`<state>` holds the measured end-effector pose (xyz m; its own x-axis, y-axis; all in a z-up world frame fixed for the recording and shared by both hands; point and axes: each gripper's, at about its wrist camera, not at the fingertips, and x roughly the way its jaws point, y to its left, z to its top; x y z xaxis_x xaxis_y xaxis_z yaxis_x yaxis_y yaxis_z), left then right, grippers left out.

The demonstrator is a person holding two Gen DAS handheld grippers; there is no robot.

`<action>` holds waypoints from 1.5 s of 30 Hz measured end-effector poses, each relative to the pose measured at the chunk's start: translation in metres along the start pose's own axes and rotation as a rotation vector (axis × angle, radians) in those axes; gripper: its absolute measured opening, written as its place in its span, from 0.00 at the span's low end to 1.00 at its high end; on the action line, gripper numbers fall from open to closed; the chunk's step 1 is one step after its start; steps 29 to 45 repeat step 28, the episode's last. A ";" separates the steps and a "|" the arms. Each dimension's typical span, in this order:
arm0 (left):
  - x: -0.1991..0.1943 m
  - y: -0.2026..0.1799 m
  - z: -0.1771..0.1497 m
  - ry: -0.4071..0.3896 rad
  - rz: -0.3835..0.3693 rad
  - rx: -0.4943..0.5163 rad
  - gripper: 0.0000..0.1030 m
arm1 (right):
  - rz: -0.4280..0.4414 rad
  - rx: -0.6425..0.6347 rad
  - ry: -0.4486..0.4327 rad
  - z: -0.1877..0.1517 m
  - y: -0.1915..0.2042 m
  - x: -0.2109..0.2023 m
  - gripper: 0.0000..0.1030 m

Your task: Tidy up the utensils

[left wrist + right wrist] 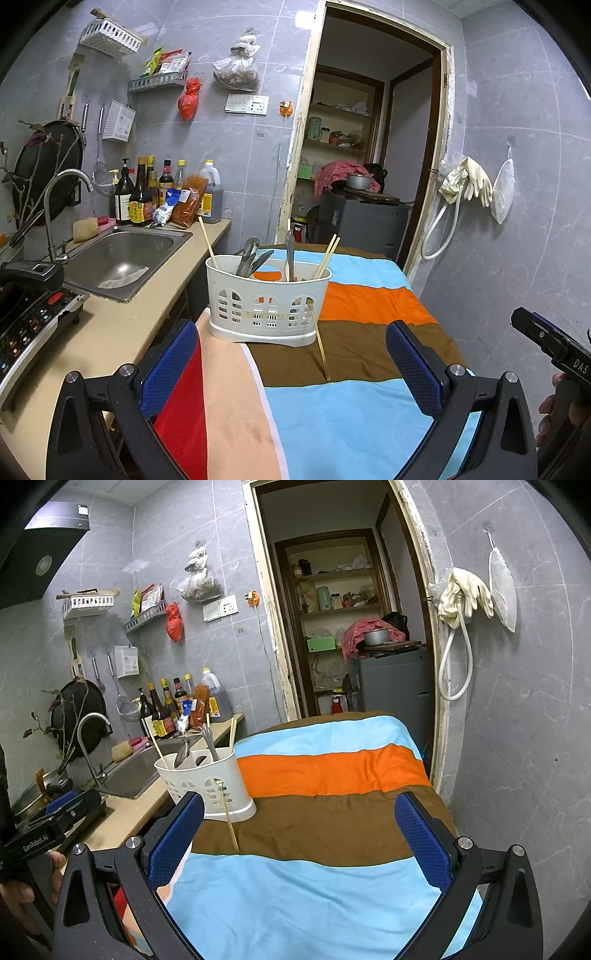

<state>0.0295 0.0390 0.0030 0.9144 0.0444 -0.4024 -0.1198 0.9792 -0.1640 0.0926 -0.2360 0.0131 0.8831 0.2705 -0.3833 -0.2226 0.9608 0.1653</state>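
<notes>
Left gripper [291,365] fingers wide, empty. Right gripper [299,838] fingers wide, empty. White caddy [267,302] on striped surface [351,413]; one chopstick [320,343] leaning against caddy front.

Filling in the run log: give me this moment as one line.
left gripper: open, empty | right gripper: open, empty | caddy: holds utensils | loose chopstick: leaning on caddy front, outside

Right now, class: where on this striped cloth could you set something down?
Free: the orange stripe and blue stripe, right of the white caddy. Crowded: the caddy's front, where a thin stick leans, and the counter's bottle cluster behind the sink.
</notes>
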 end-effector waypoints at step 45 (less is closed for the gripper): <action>0.015 0.006 -0.003 0.026 0.036 -0.001 0.99 | -0.003 0.012 0.048 0.000 -0.001 0.014 0.98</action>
